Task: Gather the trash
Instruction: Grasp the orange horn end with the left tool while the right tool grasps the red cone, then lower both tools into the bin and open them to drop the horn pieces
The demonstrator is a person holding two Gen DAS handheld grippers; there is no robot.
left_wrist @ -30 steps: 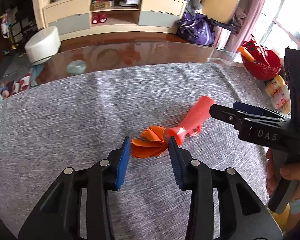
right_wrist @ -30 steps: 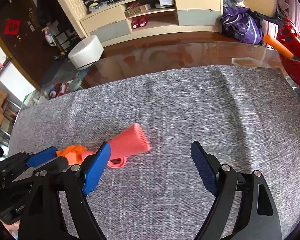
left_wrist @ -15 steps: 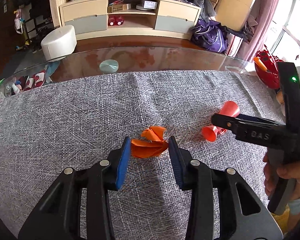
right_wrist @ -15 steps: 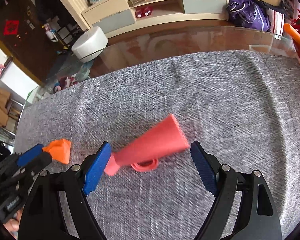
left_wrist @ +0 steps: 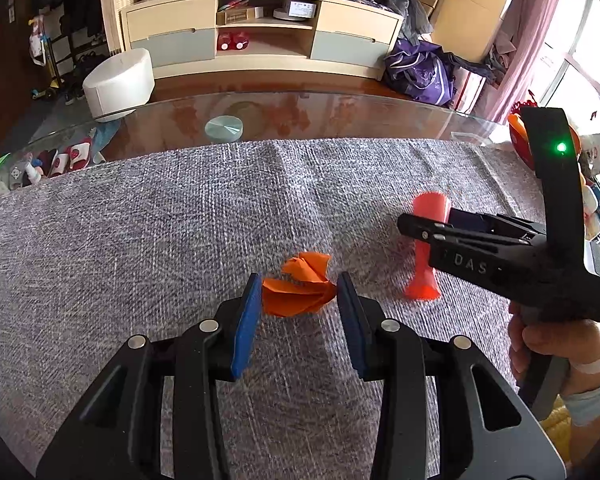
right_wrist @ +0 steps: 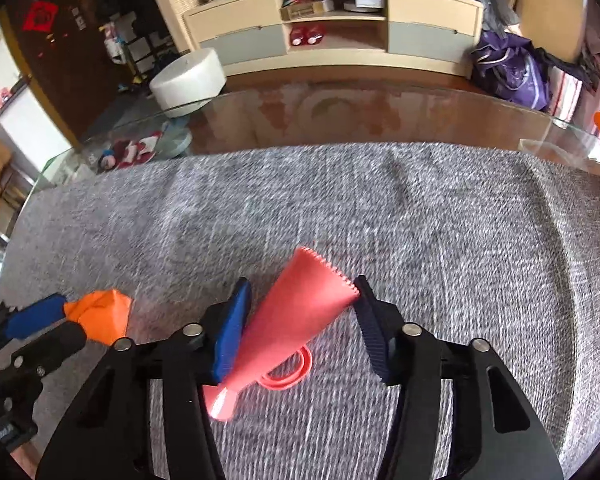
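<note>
With my left gripper [left_wrist: 298,300] pinching the orange paper scrap [left_wrist: 300,290] near me, my right gripper [right_wrist: 300,312] clamps the pink scoop [right_wrist: 296,316] askew to its right, so I should lift it level, judging the hold shallow.

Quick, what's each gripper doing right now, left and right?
Left gripper: shut on the orange paper wad.
Right gripper: shut on the red funnel-shaped piece.

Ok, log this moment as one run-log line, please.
left gripper: shut on orange paper scrap | right gripper: fingers closing around pink cone-shaped tube, contact unclear | surface: grey cloth
</note>
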